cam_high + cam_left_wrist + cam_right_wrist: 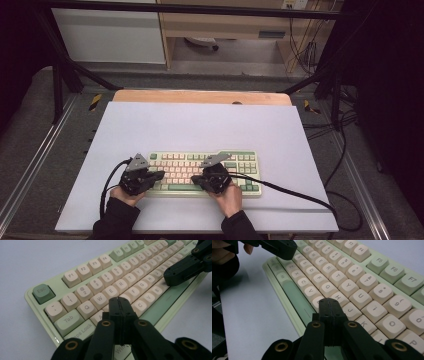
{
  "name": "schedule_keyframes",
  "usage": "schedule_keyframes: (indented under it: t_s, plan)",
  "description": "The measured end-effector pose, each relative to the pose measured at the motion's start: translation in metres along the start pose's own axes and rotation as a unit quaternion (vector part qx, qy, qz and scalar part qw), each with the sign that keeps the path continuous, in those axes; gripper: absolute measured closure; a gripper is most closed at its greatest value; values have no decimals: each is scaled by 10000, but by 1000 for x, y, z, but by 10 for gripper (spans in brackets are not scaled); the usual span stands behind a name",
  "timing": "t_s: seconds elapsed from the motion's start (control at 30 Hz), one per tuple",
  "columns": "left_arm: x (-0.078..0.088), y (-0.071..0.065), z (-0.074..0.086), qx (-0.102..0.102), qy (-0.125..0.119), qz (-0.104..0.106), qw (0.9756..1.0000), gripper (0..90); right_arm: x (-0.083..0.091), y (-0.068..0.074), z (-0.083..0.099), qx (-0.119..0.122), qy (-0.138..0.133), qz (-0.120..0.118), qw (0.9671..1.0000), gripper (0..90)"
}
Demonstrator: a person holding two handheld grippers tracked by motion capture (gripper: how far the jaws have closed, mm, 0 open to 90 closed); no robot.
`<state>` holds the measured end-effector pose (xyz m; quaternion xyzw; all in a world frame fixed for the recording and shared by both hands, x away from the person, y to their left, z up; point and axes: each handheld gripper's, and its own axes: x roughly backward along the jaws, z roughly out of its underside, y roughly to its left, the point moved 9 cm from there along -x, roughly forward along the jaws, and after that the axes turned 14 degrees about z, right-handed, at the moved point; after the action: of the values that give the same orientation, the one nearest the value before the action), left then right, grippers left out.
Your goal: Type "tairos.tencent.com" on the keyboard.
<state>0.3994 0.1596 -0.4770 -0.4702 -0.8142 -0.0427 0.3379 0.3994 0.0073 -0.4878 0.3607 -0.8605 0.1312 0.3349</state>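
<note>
A pale green keyboard (pixel 220 159) with cream keys lies on the white mat near the front edge. My left gripper (pixel 160 175) is shut, its tip low over the left letter keys; in the left gripper view its closed jaws (pixel 119 300) sit above the keys beside the D and C. My right gripper (pixel 195 179) is also shut, its tip over the bottom letter row by the space bar. In the right gripper view its closed jaws (pixel 329 301) hang just below the H key. Nothing is held by either. I cannot tell if the tips touch the keys.
The white mat (pixel 200 125) covers a wooden tabletop (pixel 200 96). Black cables (pixel 295 192) trail from both grippers, the right one across the mat to the right edge. Dark frame posts (pixel 57 90) stand at the back corners.
</note>
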Motion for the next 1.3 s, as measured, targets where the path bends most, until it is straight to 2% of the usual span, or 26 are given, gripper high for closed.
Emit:
schedule_keyframes:
  t_s: [0.37,0.77,1.3]
  plan:
    - [0,0,0,-6,2,-3,10000,896,-2,0,2,36,48,6,10000,900]
    - [1,-1,-1,-25,-26,7,10000,896,14,-8,-4,96,-20,158,9998,900]
    - [-2,-8,-5,-58,-29,39,10000,895,38,-38,12,-105,-91,310,9994,900]
